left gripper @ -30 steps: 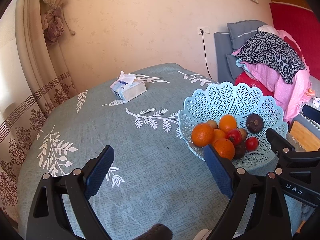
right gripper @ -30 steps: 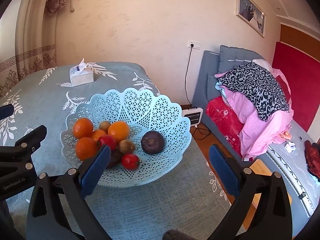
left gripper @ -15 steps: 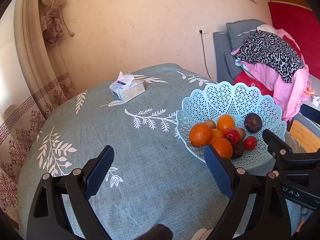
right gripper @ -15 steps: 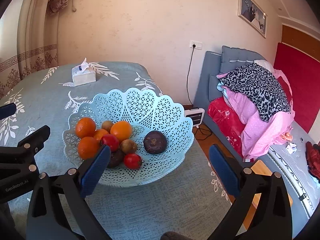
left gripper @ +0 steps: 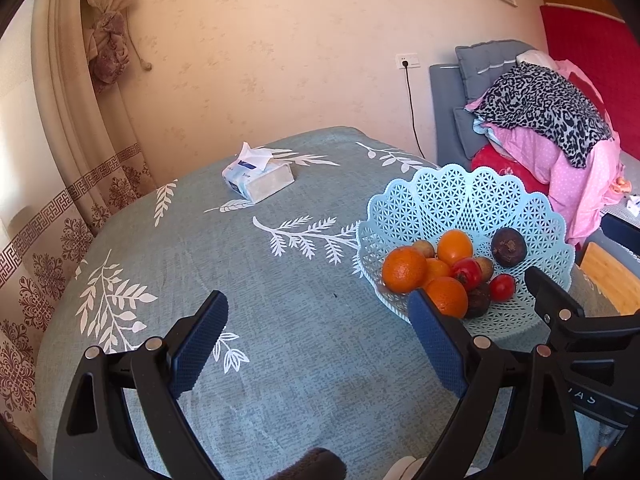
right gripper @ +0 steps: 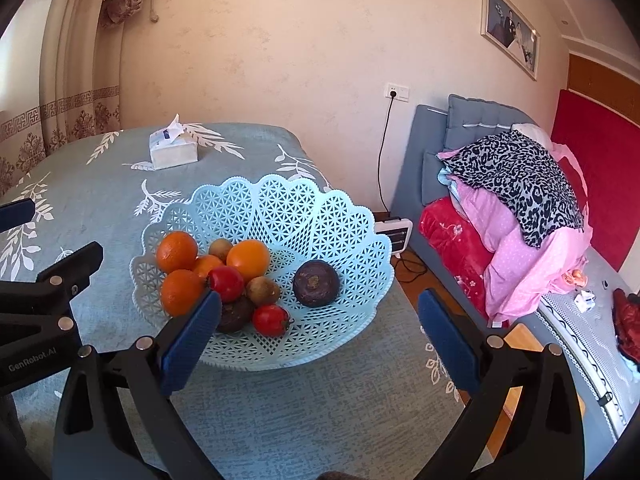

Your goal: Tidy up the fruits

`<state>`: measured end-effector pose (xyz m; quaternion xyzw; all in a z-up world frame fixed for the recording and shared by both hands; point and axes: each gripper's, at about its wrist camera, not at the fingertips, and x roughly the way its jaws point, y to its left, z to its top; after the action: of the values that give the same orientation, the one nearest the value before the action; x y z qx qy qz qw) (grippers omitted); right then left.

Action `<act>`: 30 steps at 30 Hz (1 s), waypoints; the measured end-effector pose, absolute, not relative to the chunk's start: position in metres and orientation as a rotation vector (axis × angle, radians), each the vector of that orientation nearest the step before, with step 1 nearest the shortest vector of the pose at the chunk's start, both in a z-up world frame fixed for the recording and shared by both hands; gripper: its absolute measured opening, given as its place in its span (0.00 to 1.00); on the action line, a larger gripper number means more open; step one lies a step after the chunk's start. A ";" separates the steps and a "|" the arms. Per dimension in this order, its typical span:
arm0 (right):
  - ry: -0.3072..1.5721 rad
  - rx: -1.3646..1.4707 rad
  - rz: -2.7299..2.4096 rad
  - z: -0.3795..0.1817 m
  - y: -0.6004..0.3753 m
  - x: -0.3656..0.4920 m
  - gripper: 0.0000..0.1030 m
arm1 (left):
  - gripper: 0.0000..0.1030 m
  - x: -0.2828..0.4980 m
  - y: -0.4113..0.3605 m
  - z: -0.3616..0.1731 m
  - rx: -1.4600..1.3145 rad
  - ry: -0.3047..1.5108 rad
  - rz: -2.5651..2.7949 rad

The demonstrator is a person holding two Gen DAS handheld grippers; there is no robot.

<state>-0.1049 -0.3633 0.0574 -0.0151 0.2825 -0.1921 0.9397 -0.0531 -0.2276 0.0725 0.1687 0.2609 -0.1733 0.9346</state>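
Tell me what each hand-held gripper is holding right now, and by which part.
Nothing is held. The left hand-held gripper and the right hand-held gripper both stand open and empty; all fruit lies in the basket.

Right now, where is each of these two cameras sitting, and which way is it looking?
Left wrist view: sits on the left claw, looking forward and down over the tablecloth toward the tissue box; its own two open fingers show, with the other claw at the right edge.
Right wrist view: sits on the right claw, facing the fruit basket and the bed; its open fingers show, with the left claw at the left edge.
Shared: basket, tissue box, bed.
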 end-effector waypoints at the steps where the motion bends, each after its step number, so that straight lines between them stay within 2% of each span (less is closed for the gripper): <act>1: 0.578 -0.032 -0.391 0.057 -0.363 -0.105 0.97 | 0.88 -0.053 -0.228 0.072 0.345 0.534 -0.354; 30: 0.617 0.045 -0.419 0.055 -0.377 -0.102 0.97 | 0.88 -0.066 -0.239 0.076 0.395 0.491 -0.410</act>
<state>-0.1019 -0.3768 0.0545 0.0219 0.3013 -0.2045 0.9311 -0.0661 -0.2389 0.0759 0.1929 0.2399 -0.2003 0.9301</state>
